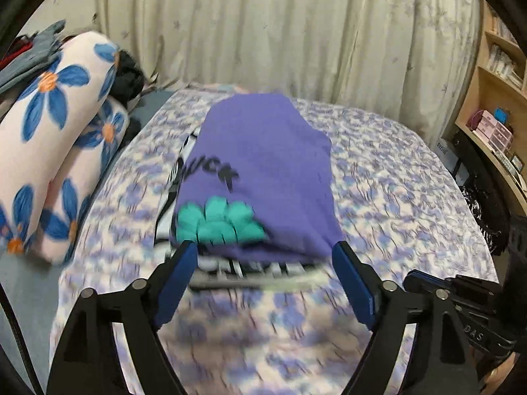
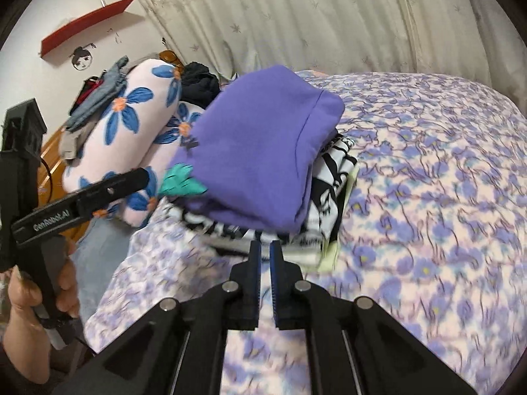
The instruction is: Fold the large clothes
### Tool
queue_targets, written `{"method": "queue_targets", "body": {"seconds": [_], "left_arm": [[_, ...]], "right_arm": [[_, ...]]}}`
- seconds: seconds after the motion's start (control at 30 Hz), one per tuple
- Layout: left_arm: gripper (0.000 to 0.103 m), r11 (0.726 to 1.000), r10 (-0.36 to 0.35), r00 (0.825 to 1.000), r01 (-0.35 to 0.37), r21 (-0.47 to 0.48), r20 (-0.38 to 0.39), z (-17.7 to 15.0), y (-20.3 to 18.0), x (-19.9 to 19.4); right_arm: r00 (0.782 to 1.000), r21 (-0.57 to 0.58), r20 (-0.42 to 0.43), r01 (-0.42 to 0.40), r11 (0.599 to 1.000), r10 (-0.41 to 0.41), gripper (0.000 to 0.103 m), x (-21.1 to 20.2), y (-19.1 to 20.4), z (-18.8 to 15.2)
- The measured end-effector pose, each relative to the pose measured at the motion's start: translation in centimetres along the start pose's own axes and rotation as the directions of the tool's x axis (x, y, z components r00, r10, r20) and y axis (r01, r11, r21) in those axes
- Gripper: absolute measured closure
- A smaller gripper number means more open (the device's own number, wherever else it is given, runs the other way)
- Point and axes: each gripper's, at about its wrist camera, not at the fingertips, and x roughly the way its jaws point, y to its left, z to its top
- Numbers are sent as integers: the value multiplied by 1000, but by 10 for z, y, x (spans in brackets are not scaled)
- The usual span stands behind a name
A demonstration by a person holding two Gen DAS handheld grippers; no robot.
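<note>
A folded purple shirt (image 1: 263,164) with a teal print and black lettering lies on top of a stack of folded clothes, above a black-and-white garment (image 2: 329,184) and a pale yellow one (image 2: 332,250), on the bed. My left gripper (image 1: 263,256) is open, its blue pads on either side of the stack's near edge, holding nothing. My right gripper (image 2: 265,247) is shut and empty, its tips just short of the stack's near edge. The left gripper also shows in the right wrist view (image 2: 131,177), to the left of the stack. The shirt shows there too (image 2: 257,151).
The bed has a purple floral cover (image 1: 395,197). Rolled floral bedding (image 1: 56,125) with grey and dark clothes on it lies along the left side. Curtains (image 1: 296,33) hang behind. Wooden shelves (image 1: 494,98) stand at the right.
</note>
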Motion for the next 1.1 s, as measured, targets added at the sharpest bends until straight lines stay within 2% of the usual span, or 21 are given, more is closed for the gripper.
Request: {"method": "queue_targets", "body": {"seconds": [0.1,0.17,0.2,0.27,0.33,0.4,0.43,0.47,0.6,0.7,0.83,0.97,1.1], "left_arm": [[14,1000,3,998,-4,-15,-66,-21,-23,-28],[12,1000,-11,998,10,-8,-65,-36,-36,-49],[6,1000,-7,998,7,1,-55,-46,-46,-65],[1,1000,-6,1000,7,24,-30,-61,-61,-90],[1,998,-19,1000,18,56,8,-77,-80,-122],[1,997,-24,999,22,71,32,-89,-96,-146],[1,997,-34,999,31,74,42,-95,-105,-159],[1,996,-50,998,46,75,49,-102,-114,-173],[1,992,-119,991,116,51,57,-128,-141,-211],[1,987,-160,985,157,38,62,-151,-162,-231],[1,989,-149,984,147,28,94,-180,-179,-242],[1,991,-119,986,111,69,116,-217,-195,-236],[1,992,-97,988,86,88,120,-255,-206,-220]], "right_arm": [[1000,-11,0,-19,1000,19,98,-44,8,-20],[1000,-14,4,-27,1000,27,98,-68,11,-31],[999,-14,6,-36,999,36,98,-87,13,-39],[999,-12,10,-48,999,48,97,-111,14,-48],[998,-19,20,-55,998,56,87,-141,16,-59],[997,-34,55,-54,998,56,64,-178,19,-71],[996,-43,73,-50,998,53,59,-193,19,-75],[995,-53,91,-48,997,52,55,-208,19,-78],[991,-64,131,-34,997,42,54,-260,17,-100],[990,-65,136,-28,998,36,54,-284,13,-119],[991,-58,132,-3,998,11,54,-300,3,-147],[991,-52,126,59,997,-52,45,-298,-9,-181],[986,-21,110,126,992,-123,45,-281,-25,-217]]}}
